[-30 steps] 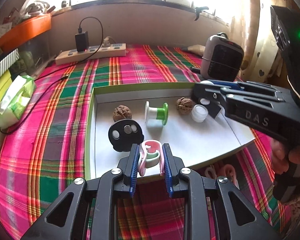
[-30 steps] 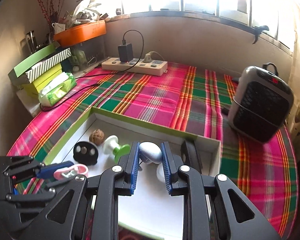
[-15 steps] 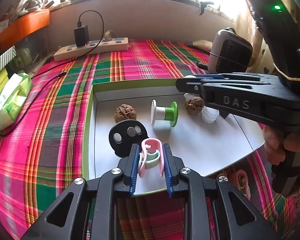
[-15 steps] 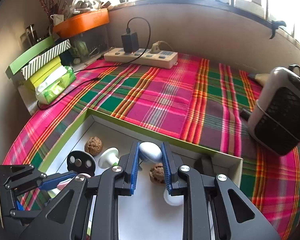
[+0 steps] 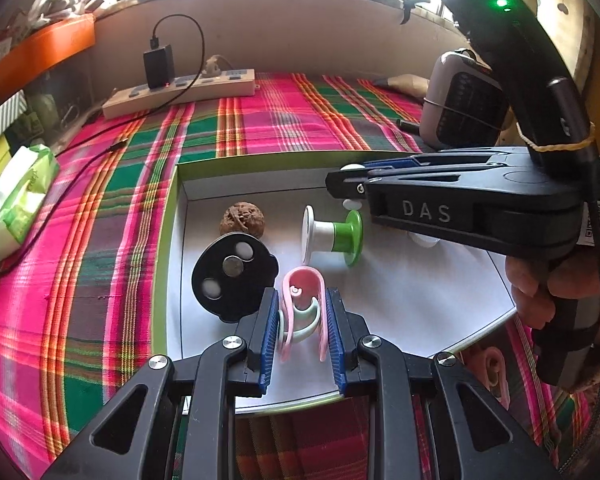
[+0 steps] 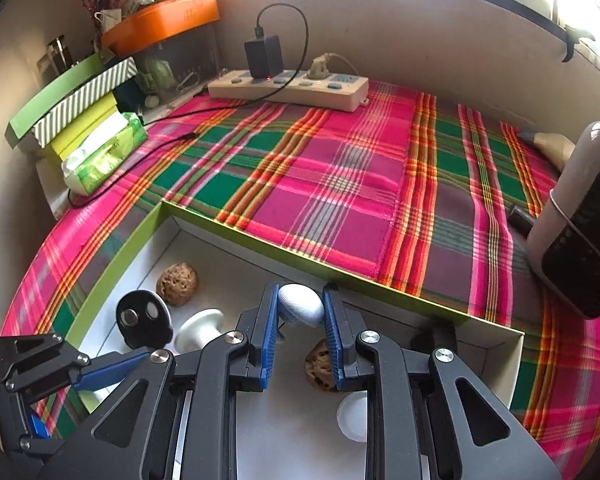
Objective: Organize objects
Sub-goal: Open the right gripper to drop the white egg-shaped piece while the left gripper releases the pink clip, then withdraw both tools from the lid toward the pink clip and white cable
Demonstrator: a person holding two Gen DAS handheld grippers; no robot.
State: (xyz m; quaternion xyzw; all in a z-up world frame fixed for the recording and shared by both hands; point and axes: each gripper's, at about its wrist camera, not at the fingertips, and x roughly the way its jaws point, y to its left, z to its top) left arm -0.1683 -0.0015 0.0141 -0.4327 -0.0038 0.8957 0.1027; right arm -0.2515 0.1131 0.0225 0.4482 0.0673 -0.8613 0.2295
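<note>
A shallow white box with a green rim (image 5: 171, 216) lies on the plaid cloth; it also shows in the right wrist view (image 6: 112, 268). My left gripper (image 5: 302, 312) is shut on a pink and mint clip (image 5: 303, 304), held just over the box's near edge. My right gripper (image 6: 300, 312) is shut on a pale egg-shaped object (image 6: 300, 308) above the box's middle. In the box lie a walnut (image 5: 242, 220), a black disc (image 5: 234, 270), a white and green spool (image 5: 332, 234), a second walnut (image 6: 318, 364) and a white cap (image 6: 352, 418).
A power strip with charger (image 6: 292, 84) lies at the back. A small heater (image 6: 580, 224) stands at the right. A tissue pack (image 6: 104, 152) and stacked boxes (image 6: 72, 104) sit at the left. Another pink clip (image 5: 490, 368) lies on the cloth beside the box.
My right gripper has moved left and farther over the box with the egg-shaped object. My left gripper has lowered slightly toward the box with the clip.
</note>
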